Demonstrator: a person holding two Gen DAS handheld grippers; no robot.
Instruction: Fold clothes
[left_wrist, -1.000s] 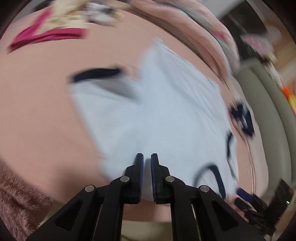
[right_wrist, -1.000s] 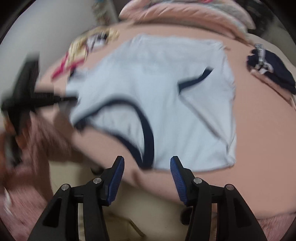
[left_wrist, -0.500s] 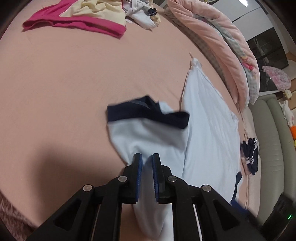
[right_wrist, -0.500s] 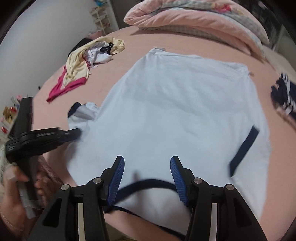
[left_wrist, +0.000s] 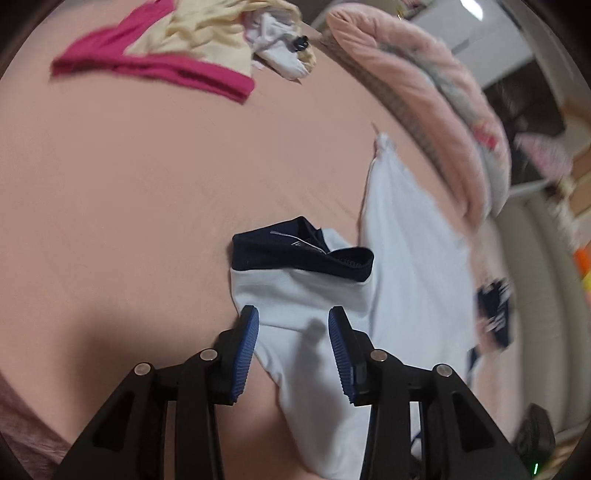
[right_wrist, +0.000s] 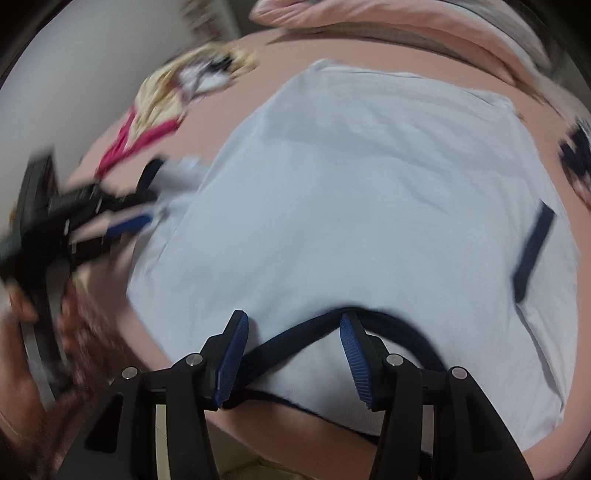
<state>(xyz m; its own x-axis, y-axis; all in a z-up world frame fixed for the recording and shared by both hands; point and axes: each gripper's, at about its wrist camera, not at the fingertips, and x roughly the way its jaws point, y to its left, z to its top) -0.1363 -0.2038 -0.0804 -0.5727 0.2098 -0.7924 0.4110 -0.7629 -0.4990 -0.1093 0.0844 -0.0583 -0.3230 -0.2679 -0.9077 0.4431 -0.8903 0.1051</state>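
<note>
Your pale blue T-shirt (right_wrist: 351, 206) lies spread flat on the pink bed sheet (left_wrist: 129, 177), its navy collar (right_wrist: 332, 328) at the near edge and a navy-cuffed sleeve (left_wrist: 299, 280) bunched out to one side. Your left hand-held gripper (left_wrist: 293, 332) sits just over that sleeve; its jaws are opening, with the cloth lying between the blue pads but not pinched. Your right hand-held gripper (right_wrist: 293, 343) hangs above the collar with its jaws wide, the navy band running between them, nothing gripped. Further out on the bed you have a heap of magenta and cream clothes (left_wrist: 177, 55), a dark navy garment (left_wrist: 495, 314) near the shirt's far side, and a folded pink quilt (left_wrist: 424, 96) along the edge.
</note>
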